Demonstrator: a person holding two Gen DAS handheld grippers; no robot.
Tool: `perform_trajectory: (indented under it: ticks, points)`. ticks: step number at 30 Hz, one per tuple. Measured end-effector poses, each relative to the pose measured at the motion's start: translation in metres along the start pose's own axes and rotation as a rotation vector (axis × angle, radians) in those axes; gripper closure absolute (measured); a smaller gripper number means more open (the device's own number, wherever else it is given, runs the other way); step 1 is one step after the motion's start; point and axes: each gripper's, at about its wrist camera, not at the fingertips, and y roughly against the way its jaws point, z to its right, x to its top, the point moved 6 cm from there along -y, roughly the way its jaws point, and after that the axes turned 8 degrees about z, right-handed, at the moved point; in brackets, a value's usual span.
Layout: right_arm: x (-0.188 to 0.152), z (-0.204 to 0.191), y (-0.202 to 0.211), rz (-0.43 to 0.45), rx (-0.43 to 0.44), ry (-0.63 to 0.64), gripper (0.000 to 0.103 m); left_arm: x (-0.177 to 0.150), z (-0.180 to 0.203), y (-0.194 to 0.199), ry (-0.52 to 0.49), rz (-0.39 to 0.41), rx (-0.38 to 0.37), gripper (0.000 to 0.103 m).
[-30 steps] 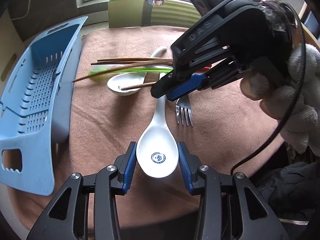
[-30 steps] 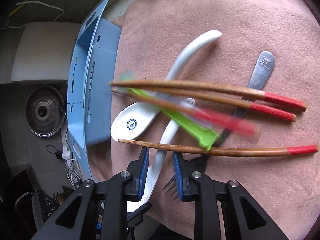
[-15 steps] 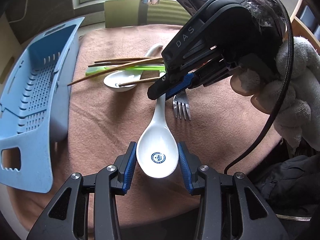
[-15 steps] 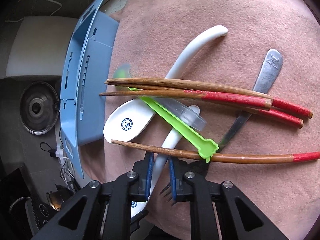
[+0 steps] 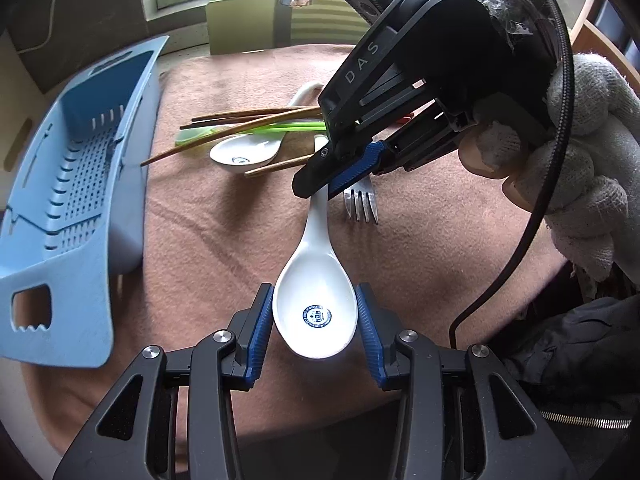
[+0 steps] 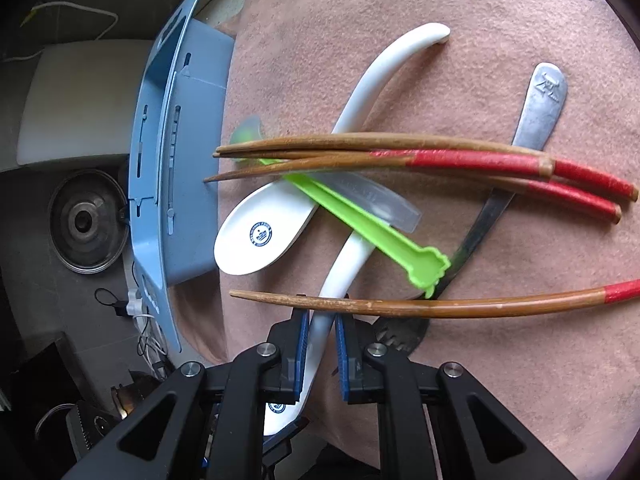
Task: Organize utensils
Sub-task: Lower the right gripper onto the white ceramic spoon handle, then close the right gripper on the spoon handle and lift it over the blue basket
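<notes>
A white ceramic spoon [image 5: 314, 312] lies on the brown cloth [image 5: 224, 240]. My left gripper [image 5: 314, 320] is shut on its bowl, with a pad against each side. My right gripper [image 5: 320, 188], held by a gloved hand [image 5: 580, 152], is shut on the same spoon's handle [image 6: 344, 264]; the right wrist view shows the gripper [image 6: 321, 344] with both pads pressing it. Beyond lie a second white spoon [image 6: 260, 236], a green plastic spoon [image 6: 360, 224], several red-tipped chopsticks [image 6: 360, 144] and a metal fork [image 5: 362, 204].
A light blue slotted basket [image 5: 80, 184] stands along the cloth's left edge. One chopstick [image 6: 400, 304] lies across the held spoon's handle just ahead of the right gripper. A tap and a green bottle sit by the window behind.
My right gripper's jaws have closed onto the spoon's handle. The upper chopsticks have settled closer together. My left gripper has kept its hold on the bowl.
</notes>
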Motion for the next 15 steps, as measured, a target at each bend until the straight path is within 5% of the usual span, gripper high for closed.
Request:
perform_trajectory:
  ticks: [15]
  points:
    - [-0.013,-0.040,-0.006,-0.018,0.057,0.034,0.092,-0.009,-0.021,0.039,0.086,0.060,0.046,0.063]
